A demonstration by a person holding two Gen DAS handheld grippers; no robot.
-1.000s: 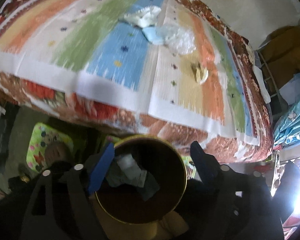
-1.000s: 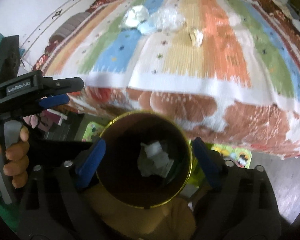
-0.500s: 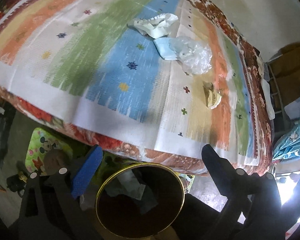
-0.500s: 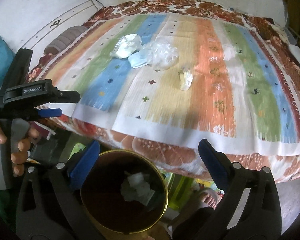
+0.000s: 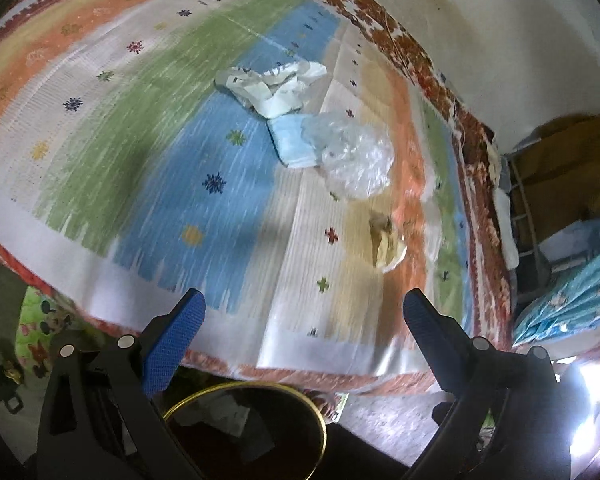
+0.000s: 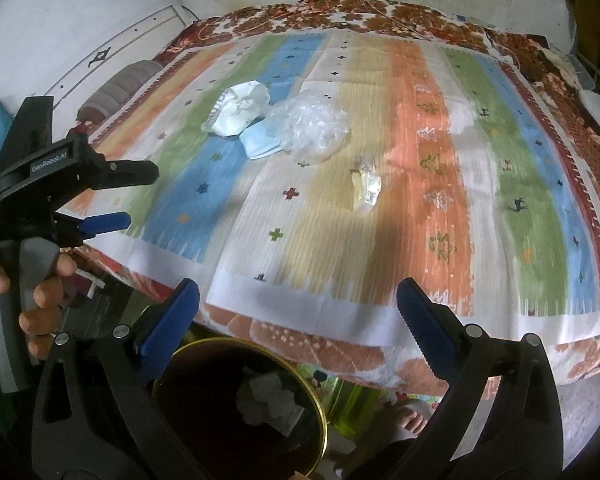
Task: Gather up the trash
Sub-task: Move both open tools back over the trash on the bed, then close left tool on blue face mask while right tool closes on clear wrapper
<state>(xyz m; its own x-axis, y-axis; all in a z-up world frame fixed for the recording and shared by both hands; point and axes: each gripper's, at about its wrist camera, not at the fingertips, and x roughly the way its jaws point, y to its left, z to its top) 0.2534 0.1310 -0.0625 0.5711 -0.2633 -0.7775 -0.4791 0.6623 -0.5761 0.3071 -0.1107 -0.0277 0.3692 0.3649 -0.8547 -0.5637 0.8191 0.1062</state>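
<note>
Both grippers, left and right, are seen spread wide, empty, over the striped bedspread's near edge. Crumpled trash is clustered upper centre; surrounding bedspread lies unobstructed. Bin sits lower frame.

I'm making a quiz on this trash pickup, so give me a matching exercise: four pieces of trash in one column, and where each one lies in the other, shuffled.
Things:
1. white paper wad
2. blue mask
3. clear plastic bag
4. small yellowish wrapper

Places:
A. alone on the yellow stripe, nearest the bed's front edge
B. between the wad and the bag, touching both
C. farthest toward the headboard side, on the blue stripe
D. beside the mask, on the white stripe

Pairs: 1-C, 2-B, 3-D, 4-A
</note>
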